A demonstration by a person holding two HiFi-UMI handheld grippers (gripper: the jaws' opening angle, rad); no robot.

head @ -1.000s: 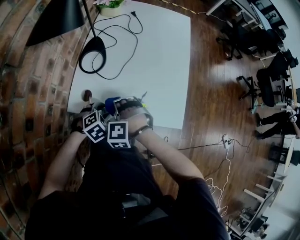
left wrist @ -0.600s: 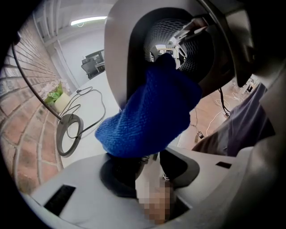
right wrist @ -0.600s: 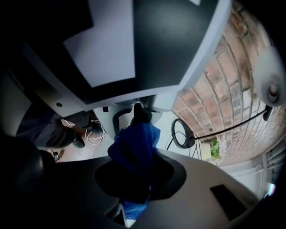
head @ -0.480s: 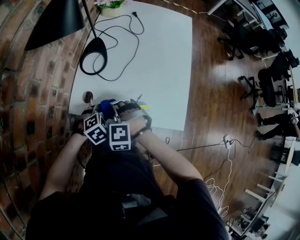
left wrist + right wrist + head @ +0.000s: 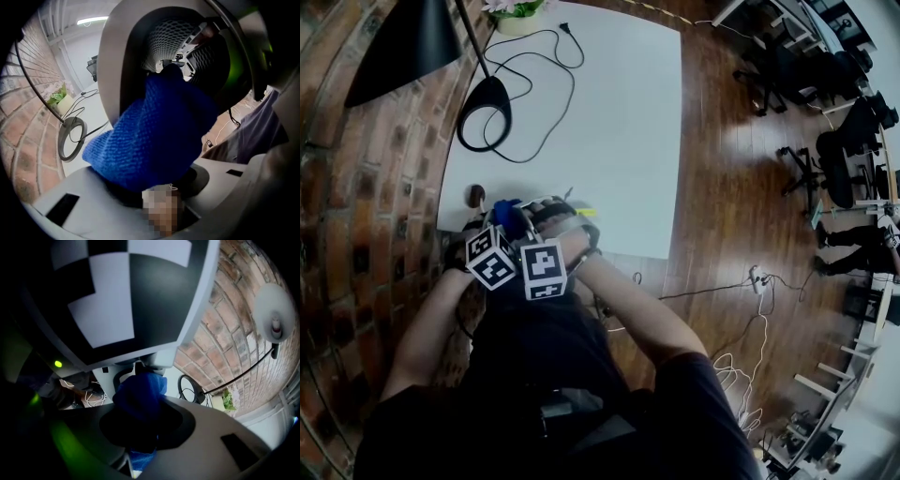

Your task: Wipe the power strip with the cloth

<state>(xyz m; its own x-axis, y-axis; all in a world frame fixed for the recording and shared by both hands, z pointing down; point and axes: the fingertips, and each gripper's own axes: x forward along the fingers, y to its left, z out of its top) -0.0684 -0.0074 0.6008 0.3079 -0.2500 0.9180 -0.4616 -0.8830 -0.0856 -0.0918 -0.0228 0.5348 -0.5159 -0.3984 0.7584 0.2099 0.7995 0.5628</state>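
A blue knitted cloth (image 5: 508, 214) is bunched between my two grippers over the near left corner of the white table (image 5: 609, 141). In the left gripper view the cloth (image 5: 154, 136) fills the middle and rises out of the left gripper (image 5: 157, 190), which is shut on it. Across from it, the right gripper (image 5: 140, 427) is also shut on the cloth (image 5: 140, 397), directly under the left one's marker cube (image 5: 122, 291). In the head view the left gripper (image 5: 501, 221) and right gripper (image 5: 531, 219) almost touch. No power strip shows on the table; my hands hide that spot.
A black desk lamp's round base (image 5: 484, 112) and its looping cord (image 5: 539, 56) lie on the far left of the table, by a plant pot (image 5: 517, 11). A brick wall (image 5: 366, 187) runs along the left. A white power strip (image 5: 757, 281) with cables lies on the wooden floor.
The right gripper has turned a little and edged across the table corner. The cloth sits slightly further left in the head view. The left gripper has hardly moved.
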